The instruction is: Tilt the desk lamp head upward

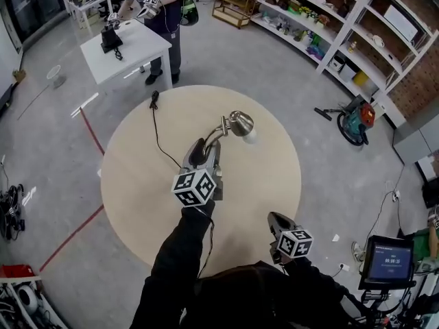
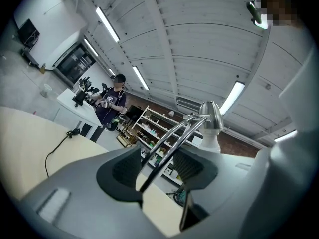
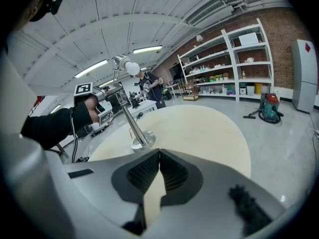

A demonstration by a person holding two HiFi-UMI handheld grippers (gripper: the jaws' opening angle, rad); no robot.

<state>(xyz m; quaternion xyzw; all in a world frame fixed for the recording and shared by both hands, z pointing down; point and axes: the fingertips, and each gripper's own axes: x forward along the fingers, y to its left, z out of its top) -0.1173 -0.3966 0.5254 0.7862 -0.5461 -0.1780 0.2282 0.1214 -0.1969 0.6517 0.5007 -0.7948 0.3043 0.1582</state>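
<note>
**Desk lamp: position and gripper state**

The desk lamp [image 1: 230, 125] stands near the centre of the round table [image 1: 137, 184]. Its chrome lamp head [image 1: 241, 120] carries a white bulb [image 1: 250, 136] and lies at 1 o'clock from my left gripper [image 1: 208, 144]. In the left gripper view the lamp head [image 2: 212, 116] sits at the top of the twin chrome rods [image 2: 172, 138] of the lamp arm, bulb end down. In the right gripper view the round lamp base [image 3: 141, 141] rests flat on the table, and the stem rises from it towards 11 o'clock.

My left gripper [image 2: 158, 156] is closed to a narrow gap on the twin chrome rods, which run diagonally between its pads. My right gripper [image 1: 278, 219] hangs over the table rim at 5 o'clock, well apart from the lamp. The jaws of my right gripper [image 3: 158, 156] are pressed together with nothing between them.

In the head view, my left gripper and its marker cube [image 1: 194, 187] cover the lamp base and the lower stem.

A black cord [image 1: 159, 139] runs across the table towards 11 o'clock. On the floor beyond the table:
- A vacuum cleaner [image 1: 357, 120] at 2 o'clock.
- Shelving [image 1: 343, 33] at 1 o'clock.
- A person [image 1: 161, 5] at a white table [image 1: 130, 50] at 11 o'clock.
</note>
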